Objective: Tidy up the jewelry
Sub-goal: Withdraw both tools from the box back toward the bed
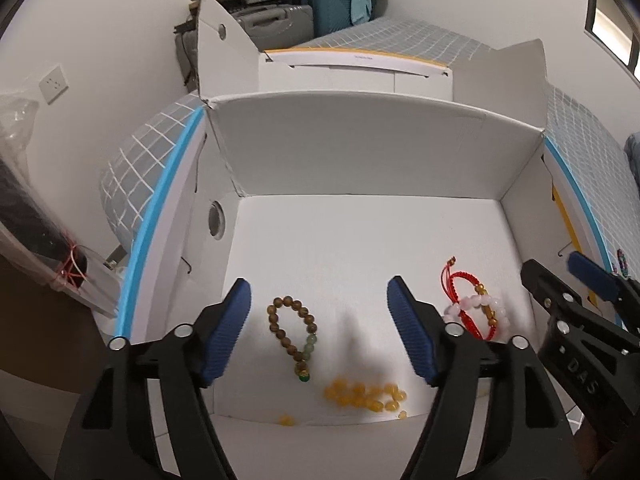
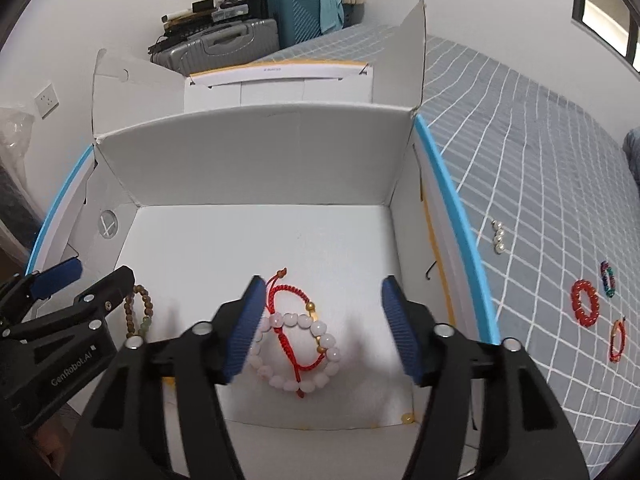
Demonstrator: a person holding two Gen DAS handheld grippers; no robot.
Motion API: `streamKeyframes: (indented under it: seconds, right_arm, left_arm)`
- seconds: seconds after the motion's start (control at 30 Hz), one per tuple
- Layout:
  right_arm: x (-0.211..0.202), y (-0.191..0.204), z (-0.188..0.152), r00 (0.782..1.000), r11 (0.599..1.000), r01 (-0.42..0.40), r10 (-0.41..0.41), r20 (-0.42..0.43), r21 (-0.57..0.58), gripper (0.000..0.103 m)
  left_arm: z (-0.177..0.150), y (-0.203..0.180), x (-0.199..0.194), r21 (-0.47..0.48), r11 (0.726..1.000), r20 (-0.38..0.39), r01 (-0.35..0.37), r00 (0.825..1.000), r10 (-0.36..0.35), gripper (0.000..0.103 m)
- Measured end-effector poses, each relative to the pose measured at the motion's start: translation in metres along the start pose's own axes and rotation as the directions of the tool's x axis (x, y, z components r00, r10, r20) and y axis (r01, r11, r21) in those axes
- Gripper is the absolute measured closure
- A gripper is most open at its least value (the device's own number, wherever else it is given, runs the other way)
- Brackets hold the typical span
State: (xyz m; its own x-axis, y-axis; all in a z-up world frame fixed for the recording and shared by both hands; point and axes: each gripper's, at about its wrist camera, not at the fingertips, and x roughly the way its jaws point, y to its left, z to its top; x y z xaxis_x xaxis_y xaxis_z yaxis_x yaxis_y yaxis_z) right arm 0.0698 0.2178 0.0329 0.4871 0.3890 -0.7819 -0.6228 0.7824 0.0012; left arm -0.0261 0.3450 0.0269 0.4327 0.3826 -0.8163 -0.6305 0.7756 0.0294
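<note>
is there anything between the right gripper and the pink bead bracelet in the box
Nothing visible does. The open right gripper hangs directly over the pale pink bead bracelet, which lies tangled with a red braided cord bracelet on the white cardboard box floor.

teal suitcase (image 2: pixel 304 12), grey suitcase (image 2: pixel 224 46), wall socket (image 1: pixel 53 83)

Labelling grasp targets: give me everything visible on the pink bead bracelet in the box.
The pink bead bracelet is a closed loop of round, pale, glossy, stone-like beads, lying flat on the white box floor. A red braided cord bracelet with gold beads crosses over it, touching it. It sits between the open right gripper fingers, ungrasped.
</note>
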Motion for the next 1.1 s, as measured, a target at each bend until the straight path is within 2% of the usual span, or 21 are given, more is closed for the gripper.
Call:
streamKeyframes:
  seconds: [0.13,0.2,0.4,0.5,0.77,0.97,1.1]
  right_arm:
    - [-0.005,0.002,-0.001,1.000,1.000,-0.001,0.002,0.018,-0.018,0.026]
    - [-0.007,0.002,-0.001,1.000,1.000,0.003,-0.003,0.030,-0.020,0.019]
    - [-0.017,0.002,-0.003,0.998,1.000,0.024,-0.023,0.064,-0.019,0.008]
    - [-0.023,-0.005,-0.002,0.997,0.999,0.035,-0.035,0.073,-0.002,0.008]
    - [-0.044,-0.039,-0.002,0.992,0.995,0.065,-0.072,0.100,0.078,0.008]
    - [-0.060,-0.071,-0.005,0.987,0.987,0.098,-0.113,0.113,0.128,0.008]
    - [-0.069,-0.096,-0.011,0.983,0.980,0.125,-0.144,0.113,0.154,0.008]
  left_arm:
    - [0.001,0.002,-0.003,-0.007,1.000,0.017,-0.005,1.000,0.005,0.020]
    - [0.002,0.001,-0.004,-0.008,1.000,0.023,-0.008,1.000,0.008,0.019]
    - [0.001,0.003,-0.010,-0.003,1.000,0.042,-0.015,0.999,0.016,0.012]
    - [0.001,0.002,-0.016,-0.004,1.000,0.068,-0.016,0.998,0.016,0.006]
    - [0.001,-0.009,-0.028,0.008,1.000,0.089,0.002,0.996,-0.003,0.006]
    - [0.000,-0.033,-0.042,0.051,0.998,0.112,0.036,0.993,-0.041,0.006]
    - [-0.001,-0.056,-0.057,0.092,0.993,0.162,0.071,0.983,-0.085,0.006]
